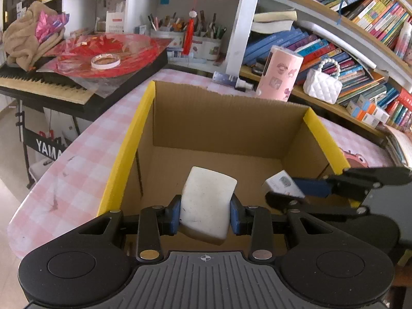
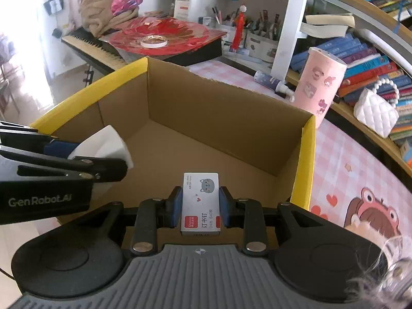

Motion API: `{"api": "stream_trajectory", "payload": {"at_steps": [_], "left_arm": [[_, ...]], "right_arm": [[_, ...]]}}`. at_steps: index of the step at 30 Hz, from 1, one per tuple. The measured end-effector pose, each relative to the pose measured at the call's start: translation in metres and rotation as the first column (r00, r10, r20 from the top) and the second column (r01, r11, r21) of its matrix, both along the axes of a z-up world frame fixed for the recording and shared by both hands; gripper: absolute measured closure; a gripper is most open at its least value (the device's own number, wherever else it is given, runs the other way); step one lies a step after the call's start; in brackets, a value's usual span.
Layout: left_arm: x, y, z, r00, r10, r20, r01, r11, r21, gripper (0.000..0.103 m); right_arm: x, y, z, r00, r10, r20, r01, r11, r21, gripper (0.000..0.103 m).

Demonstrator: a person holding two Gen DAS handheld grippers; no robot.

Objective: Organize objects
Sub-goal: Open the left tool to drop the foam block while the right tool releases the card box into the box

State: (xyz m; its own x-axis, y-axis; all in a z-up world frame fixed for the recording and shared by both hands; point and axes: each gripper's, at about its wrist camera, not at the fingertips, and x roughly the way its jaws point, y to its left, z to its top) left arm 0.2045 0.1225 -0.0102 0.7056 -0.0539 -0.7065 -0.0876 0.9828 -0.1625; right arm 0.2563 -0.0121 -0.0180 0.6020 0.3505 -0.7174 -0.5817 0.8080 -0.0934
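Note:
An open cardboard box [image 1: 226, 118] with yellow-edged flaps sits on the pink checked table, also seen in the right wrist view [image 2: 219, 108]. My left gripper [image 1: 205, 212] is shut on a worn white eraser [image 1: 208, 200], held over the near part of the box. The right gripper [image 2: 200, 206] is shut on a small white staples box [image 2: 200, 200] with a cat drawing, also above the box floor. Each view catches the other tool: the staples box [image 1: 282, 184] at the right of the left wrist view, the eraser [image 2: 105, 145] at the left of the right wrist view.
A pink cylinder [image 1: 280, 73] and a spray bottle [image 1: 231, 79] stand behind the box. A white quilted purse [image 1: 323, 85] and books fill the shelf on the right. A keyboard [image 1: 43, 87] with red film and a tape roll [image 1: 105, 60] lies at left.

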Motion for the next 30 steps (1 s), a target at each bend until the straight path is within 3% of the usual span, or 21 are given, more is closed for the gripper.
{"api": "stream_trajectory", "payload": {"at_steps": [9, 16, 20, 24, 30], "left_arm": [[0.012, -0.011, -0.008, 1.000, -0.005, -0.024, 0.006, 1.000, 0.026, 0.069], [0.008, -0.012, -0.004, 1.000, 0.019, -0.005, -0.019, 0.999, 0.039, 0.066], [-0.004, -0.015, 0.006, 0.998, 0.034, 0.046, -0.037, 0.998, 0.054, 0.062], [-0.023, -0.016, 0.028, 0.988, 0.048, 0.146, -0.056, 0.997, 0.049, 0.045], [-0.048, -0.020, 0.055, 0.969, 0.046, 0.242, -0.059, 0.997, 0.048, 0.035]], "right_arm": [[0.020, -0.004, -0.001, 0.997, 0.068, -0.038, -0.069, 0.997, -0.030, 0.075], [0.013, -0.009, 0.001, 0.999, 0.053, 0.001, -0.053, 0.999, 0.007, 0.074], [0.008, -0.017, 0.005, 0.999, 0.042, 0.022, -0.043, 0.997, 0.070, 0.071], [-0.001, -0.028, 0.020, 1.000, -0.019, 0.025, 0.015, 0.989, 0.148, 0.064], [-0.031, -0.047, 0.047, 0.988, -0.131, 0.088, 0.109, 0.971, 0.214, 0.055]]}}
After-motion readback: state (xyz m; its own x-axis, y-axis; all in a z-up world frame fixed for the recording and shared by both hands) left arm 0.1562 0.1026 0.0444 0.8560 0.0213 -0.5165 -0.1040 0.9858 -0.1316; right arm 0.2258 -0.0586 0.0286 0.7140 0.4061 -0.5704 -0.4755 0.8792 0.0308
